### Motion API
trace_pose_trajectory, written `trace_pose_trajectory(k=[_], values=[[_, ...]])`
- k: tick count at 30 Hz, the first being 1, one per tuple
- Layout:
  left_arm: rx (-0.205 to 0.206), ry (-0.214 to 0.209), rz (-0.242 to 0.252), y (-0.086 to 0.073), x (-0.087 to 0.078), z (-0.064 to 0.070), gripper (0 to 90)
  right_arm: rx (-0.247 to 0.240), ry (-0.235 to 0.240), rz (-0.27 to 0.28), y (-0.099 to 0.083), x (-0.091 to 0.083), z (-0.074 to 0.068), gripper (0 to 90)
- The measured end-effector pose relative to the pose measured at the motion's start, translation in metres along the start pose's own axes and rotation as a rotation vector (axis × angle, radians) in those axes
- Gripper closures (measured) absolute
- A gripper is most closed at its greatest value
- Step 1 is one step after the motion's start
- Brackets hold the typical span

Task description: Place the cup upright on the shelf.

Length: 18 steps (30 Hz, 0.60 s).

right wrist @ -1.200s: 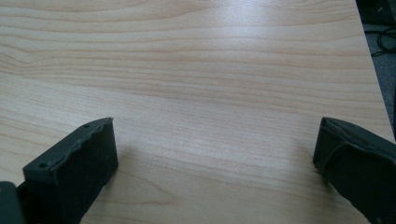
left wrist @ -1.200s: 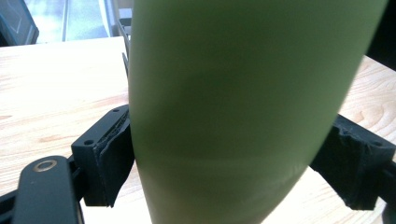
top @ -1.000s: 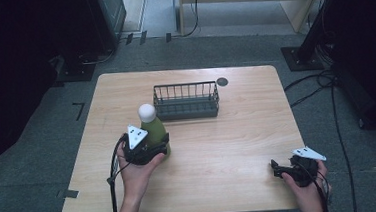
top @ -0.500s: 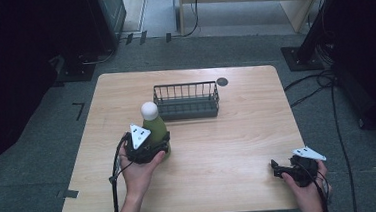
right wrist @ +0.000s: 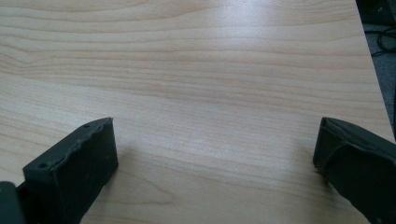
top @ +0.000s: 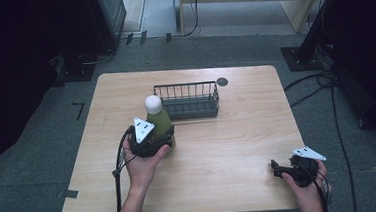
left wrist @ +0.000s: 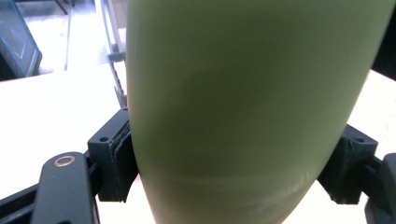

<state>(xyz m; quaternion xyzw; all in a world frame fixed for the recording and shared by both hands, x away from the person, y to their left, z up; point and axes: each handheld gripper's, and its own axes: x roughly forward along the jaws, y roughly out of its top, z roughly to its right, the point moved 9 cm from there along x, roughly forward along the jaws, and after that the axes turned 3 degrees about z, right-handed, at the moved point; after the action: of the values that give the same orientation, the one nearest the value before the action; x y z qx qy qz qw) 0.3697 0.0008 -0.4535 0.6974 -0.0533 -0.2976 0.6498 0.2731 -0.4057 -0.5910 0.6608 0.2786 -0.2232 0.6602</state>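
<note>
Wooden table bears the green bottle, pinched between left gripper jaws (right gripper spread).

Left forearm comes in from bottom edge, angled up and slightly right; left hand wraps the left tool, grey three-cornered plate on top, jaws pressed against both sides of what it grips. Right hand low at bottom right, holds the right tool pointing left, jaws spread wide.
</note>
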Motion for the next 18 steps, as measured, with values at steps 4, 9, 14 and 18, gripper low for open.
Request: trace_pose_trajectory(k=[4, 9, 14, 18], values=[[0.001, -0.005, 0.018, 0.01, 0.004, 0.001, 21.7, 0.001, 0.0, 0.0, 0.0, 0.0, 0.0, 0.0], [0.004, -0.012, 0.032, 0.022, 0.01, 0.002, 21.6, 0.002, 0.0, 0.001, 0.0, 0.0, 0.0, 0.0], [0.011, -0.017, 0.048, 0.033, 0.016, 0.003, 21.7, 0.001, -0.001, 0.001, 0.0, 0.0, 0.0, 0.0], [0.002, -0.021, 0.058, 0.042, 0.02, 0.002, 21.7, 0.001, 0.0, 0.001, 0.0, 0.0, 0.0, 0.0]])
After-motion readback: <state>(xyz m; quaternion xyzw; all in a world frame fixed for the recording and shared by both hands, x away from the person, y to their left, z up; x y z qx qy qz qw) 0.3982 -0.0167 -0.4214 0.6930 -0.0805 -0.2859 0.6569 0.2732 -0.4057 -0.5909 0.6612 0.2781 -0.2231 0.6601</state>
